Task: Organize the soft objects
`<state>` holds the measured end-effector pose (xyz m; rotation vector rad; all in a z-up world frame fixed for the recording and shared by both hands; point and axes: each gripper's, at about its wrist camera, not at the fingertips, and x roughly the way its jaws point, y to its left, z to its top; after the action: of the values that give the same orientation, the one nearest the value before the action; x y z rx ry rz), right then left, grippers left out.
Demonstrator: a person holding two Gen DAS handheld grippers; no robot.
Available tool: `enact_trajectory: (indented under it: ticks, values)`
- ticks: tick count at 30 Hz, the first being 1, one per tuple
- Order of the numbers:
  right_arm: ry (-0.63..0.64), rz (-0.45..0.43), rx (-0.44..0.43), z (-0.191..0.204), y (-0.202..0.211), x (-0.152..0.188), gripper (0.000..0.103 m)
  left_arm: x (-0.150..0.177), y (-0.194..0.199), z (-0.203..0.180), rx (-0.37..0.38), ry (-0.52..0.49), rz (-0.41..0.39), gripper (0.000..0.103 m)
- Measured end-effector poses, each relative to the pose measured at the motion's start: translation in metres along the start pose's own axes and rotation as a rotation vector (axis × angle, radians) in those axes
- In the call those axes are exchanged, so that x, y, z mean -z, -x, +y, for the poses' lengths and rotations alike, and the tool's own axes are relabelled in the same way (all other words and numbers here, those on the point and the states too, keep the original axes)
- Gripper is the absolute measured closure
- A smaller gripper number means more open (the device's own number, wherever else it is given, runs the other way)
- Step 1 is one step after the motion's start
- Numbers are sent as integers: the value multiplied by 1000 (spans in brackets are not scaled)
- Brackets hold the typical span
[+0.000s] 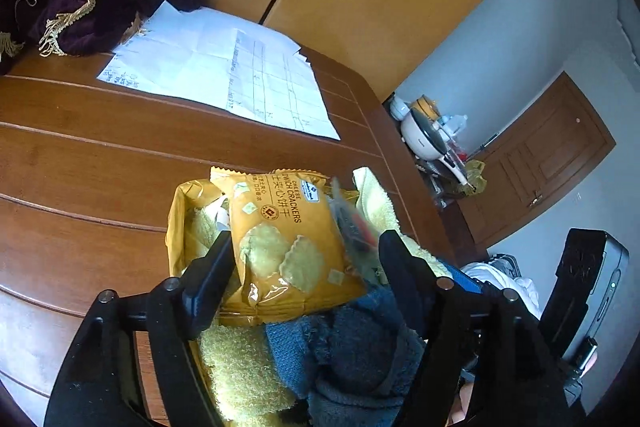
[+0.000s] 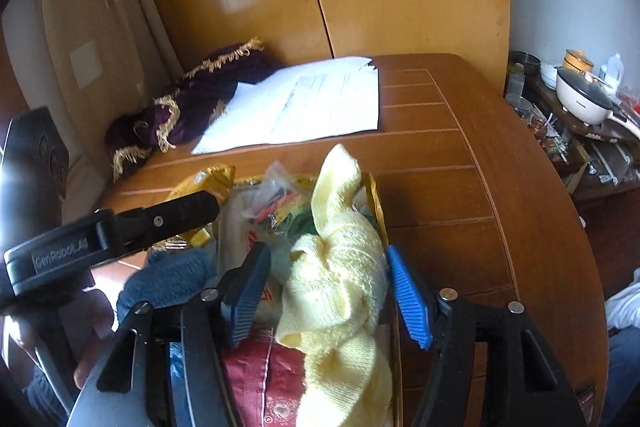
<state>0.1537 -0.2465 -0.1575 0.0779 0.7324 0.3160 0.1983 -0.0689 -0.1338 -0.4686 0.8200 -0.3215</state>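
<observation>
My left gripper (image 1: 306,259): jaws spread around an orange cracker packet (image 1: 280,243), not pinching it
My right gripper (image 2: 328,291): blue pads (image 2: 408,303) apart, flanking a pale yellow cloth (image 2: 340,283)
Pile: packet, yellow cloth and dark blue towel (image 1: 344,347) heaped at the wooden table (image 1: 100,155) edge
Behind: white papers (image 1: 224,67), purple fringed fabric (image 1: 92,3)

The table (image 1: 100,155) is varnished brown wood, smooth and glossy, with fine grooves. The cracker pack (image 1: 280,247) is shiny yellow plastic film. The yellow towel (image 2: 340,287) is soft looped cloth, matt and fuzzy; the blue towel (image 1: 352,359) is coarser terry. At the table's far edge, the paper (image 1: 224,75) is white, matt and creased, and the purple cloth (image 1: 100,3) looks like velvet with gold fringe. The right gripper's pads (image 2: 408,301) are ribbed blue plastic.
</observation>
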Motion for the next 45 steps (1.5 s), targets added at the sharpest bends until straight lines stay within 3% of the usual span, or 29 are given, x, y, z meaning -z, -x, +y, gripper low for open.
enact_trajectory:
  ticks: [9,16,20,31,35,40,43,45]
  values:
    - [-85,-106,-66,-12,18,-5,37,3,16,-8,-8,-54,-120,21]
    - [-64,-146,-161,-2,26,-2,37,4,18,-7,-28,-55,-139,21]
    - [-40,-141,-225,6,24,1,37,5,19,-4,-29,-42,-145,21]
    - [-15,-121,-245,16,20,5,37,9,26,-12,-73,-59,-183,21]
    - [-16,-119,-244,17,23,7,37,13,40,-11,-100,-30,-233,21]
    - [-91,-89,-228,14,30,19,37,20,59,-24,-169,-92,-301,21]
    - [-158,-73,-251,9,42,36,37,31,71,-27,-189,-94,-310,21]
    - [-189,-69,-275,6,52,48,37,41,82,-30,-242,-103,-340,21]
